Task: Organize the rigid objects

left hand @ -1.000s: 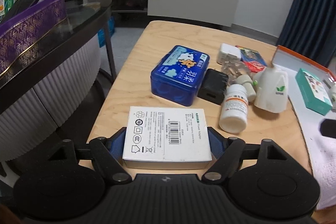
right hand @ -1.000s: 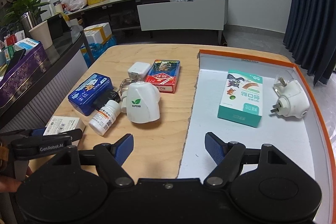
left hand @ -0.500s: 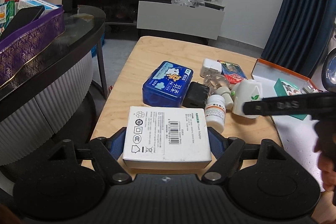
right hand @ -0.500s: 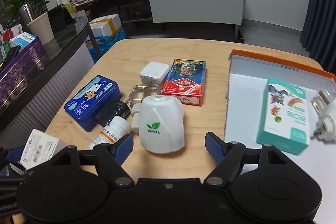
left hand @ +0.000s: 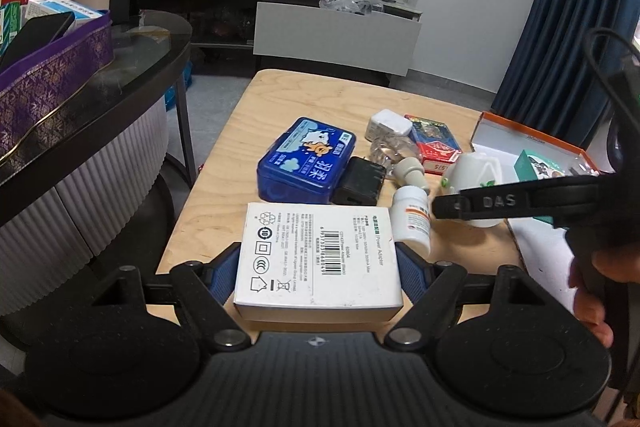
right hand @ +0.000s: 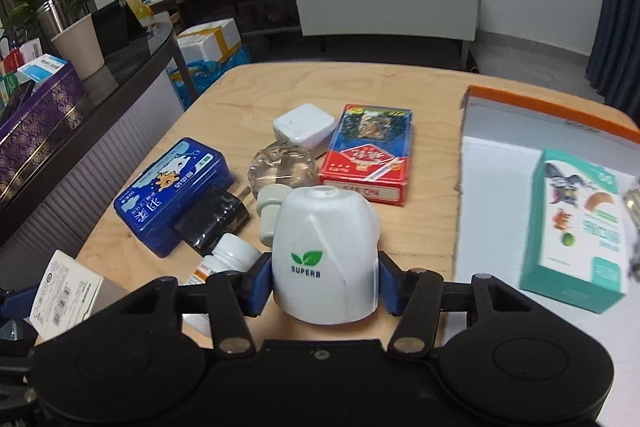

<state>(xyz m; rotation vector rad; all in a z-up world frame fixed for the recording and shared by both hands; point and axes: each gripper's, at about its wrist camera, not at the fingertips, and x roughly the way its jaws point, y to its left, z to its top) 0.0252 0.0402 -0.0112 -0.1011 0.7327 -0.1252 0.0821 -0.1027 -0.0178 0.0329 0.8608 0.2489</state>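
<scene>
My left gripper point(left hand: 320, 265) is shut on a white power adapter box point(left hand: 318, 247), held flat over the wooden table's point(left hand: 280, 99) near left edge. In the right wrist view my right gripper point(right hand: 325, 283) has its jaws closing on a white plug-in device marked SUPERB point(right hand: 324, 239), with both blue pads touching its sides as it stands on the table. One finger point(left hand: 492, 202) of that gripper crosses the left wrist view in front of the device. The adapter box point(right hand: 66, 291) shows at the lower left of the right wrist view.
A blue tin point(right hand: 172, 195), black charger point(right hand: 216, 219), pill bottle point(right hand: 228, 259), clear bottle point(right hand: 282, 167), white charger cube point(right hand: 304, 123) and red card box point(right hand: 368, 151) crowd the table. An orange-rimmed white tray point(right hand: 540, 103) on the right holds a teal box point(right hand: 580, 227). A dark counter point(left hand: 120, 75) stands left.
My right gripper moved left from over the tray to the white device and its jaws closed in onto it. The left gripper kept still with the box.
</scene>
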